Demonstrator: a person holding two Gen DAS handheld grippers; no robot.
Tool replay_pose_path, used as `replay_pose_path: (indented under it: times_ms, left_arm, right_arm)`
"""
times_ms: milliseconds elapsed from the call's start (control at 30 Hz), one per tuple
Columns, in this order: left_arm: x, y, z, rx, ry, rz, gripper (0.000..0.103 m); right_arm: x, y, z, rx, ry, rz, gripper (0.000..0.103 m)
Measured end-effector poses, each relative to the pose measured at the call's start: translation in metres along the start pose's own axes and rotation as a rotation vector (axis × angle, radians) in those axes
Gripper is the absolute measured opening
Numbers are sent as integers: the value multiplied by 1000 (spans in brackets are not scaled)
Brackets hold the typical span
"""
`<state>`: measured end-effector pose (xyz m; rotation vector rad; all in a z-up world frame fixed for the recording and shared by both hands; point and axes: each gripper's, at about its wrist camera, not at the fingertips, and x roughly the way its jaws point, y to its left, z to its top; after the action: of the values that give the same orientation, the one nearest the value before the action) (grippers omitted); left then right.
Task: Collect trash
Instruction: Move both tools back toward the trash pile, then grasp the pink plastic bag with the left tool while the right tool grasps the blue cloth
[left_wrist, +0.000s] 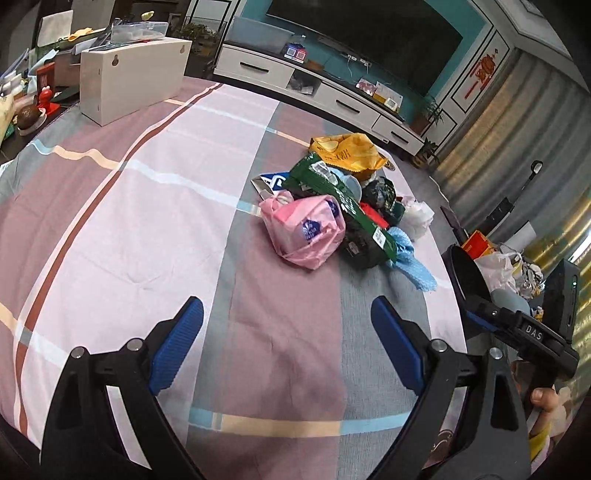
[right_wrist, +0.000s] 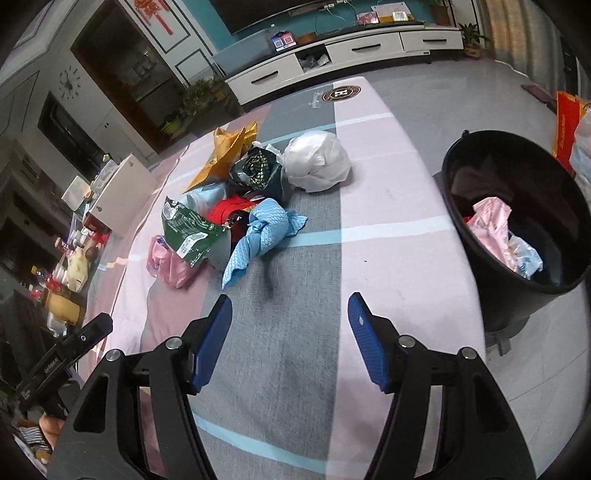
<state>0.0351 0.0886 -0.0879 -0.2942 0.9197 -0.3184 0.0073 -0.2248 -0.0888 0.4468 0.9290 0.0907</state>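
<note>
A trash pile lies on the striped cloth: a pink plastic bag (left_wrist: 306, 230) (right_wrist: 166, 264), a green snack wrapper (left_wrist: 343, 195) (right_wrist: 186, 230), a yellow bag (left_wrist: 349, 151) (right_wrist: 229, 151), a blue cloth (left_wrist: 410, 258) (right_wrist: 262, 232), a dark patterned bag (right_wrist: 258, 168) and a white crumpled bag (right_wrist: 319, 160) (left_wrist: 417, 218). A black bin (right_wrist: 517, 210) (left_wrist: 461, 266) stands at the table's right edge and holds pink and pale wrappers (right_wrist: 495, 225). My left gripper (left_wrist: 288, 317) is open and empty, short of the pink bag. My right gripper (right_wrist: 290, 312) is open and empty, short of the blue cloth.
A white box (left_wrist: 129, 79) stands at the table's far left, with clutter (left_wrist: 33, 107) beyond it. A white TV cabinet (left_wrist: 332, 96) runs along the far wall. Bags (left_wrist: 498, 266) sit on the floor behind the bin. The table edge (right_wrist: 476, 314) lies beside the bin.
</note>
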Motion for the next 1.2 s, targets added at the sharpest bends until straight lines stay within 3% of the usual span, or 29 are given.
replay_pose_path:
  times_ms: [233,467,600,733,867,967,1100,1200]
  left_arm:
    - [15,-4,15,-2,-15,-38,92]
    - [52,-17,35,53,-27,-8,91]
    - [68,-18,40,57,-15,-4,78]
    - [75,-21,43,61,-16,-22,74]
    - [79,-22,44,69,-10,-14,54]
    - [78,-20,43,64,-12,-24,52]
    - [74,-21,40,77,-15,-26,37]
    - [69,-21,37,84,-12,-36,32]
  right_arm:
    - [19,-3,11,25,9,15,64]
    - [43,0,28,37,0,38,64]
    - [58,1,41,43,-12,37,64]
    - [76,2,52,46,-11,31,64]
    - [93,5,58,39,4,31,64]
    - [98,9,58,19,10,37,55]
    - [100,17,56,-21,23,38,28]
    - [98,22,52,-46,22,25,17]
